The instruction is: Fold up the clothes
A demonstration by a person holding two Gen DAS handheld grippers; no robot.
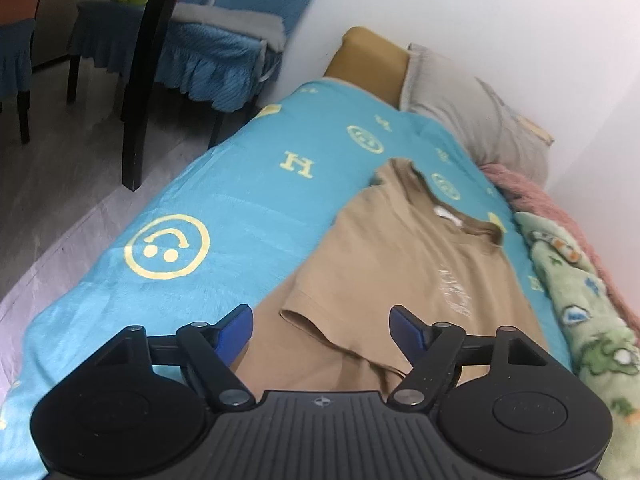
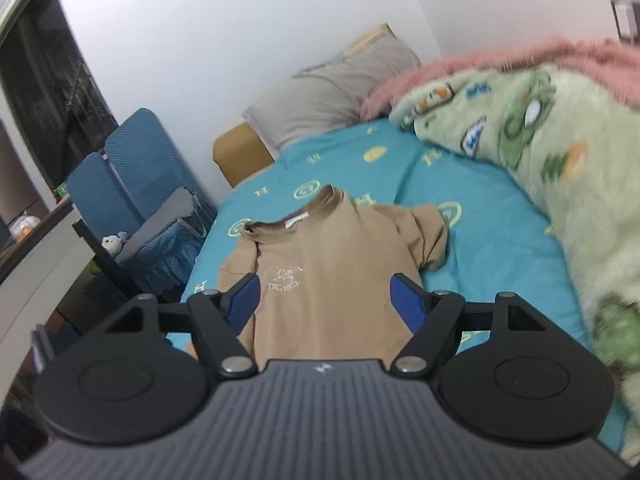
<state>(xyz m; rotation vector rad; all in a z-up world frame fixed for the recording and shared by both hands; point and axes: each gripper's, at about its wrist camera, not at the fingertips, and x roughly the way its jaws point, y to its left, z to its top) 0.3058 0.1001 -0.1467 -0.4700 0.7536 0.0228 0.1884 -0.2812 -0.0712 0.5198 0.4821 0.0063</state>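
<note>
Tan T-shirt [image 2: 328, 276] flat on turquoise bedspread [image 2: 492, 248]

**Soft indoor light, fisheye warp, patchy blur**

Light was even and moderately bright in both views, with no source visible. Shadows lay faint under the tan shirt [image 1: 404, 264] on the bed [image 1: 224, 196]. No harsh glare; the white wall [image 1: 500, 36] read pale and flat. Straight lines bowed hard toward the frame edges, corners vignetted dark. In the right wrist view the green blanket [image 2: 560, 184] smeared with blur. The dark window [image 2: 44, 96] showed little detail.
</note>
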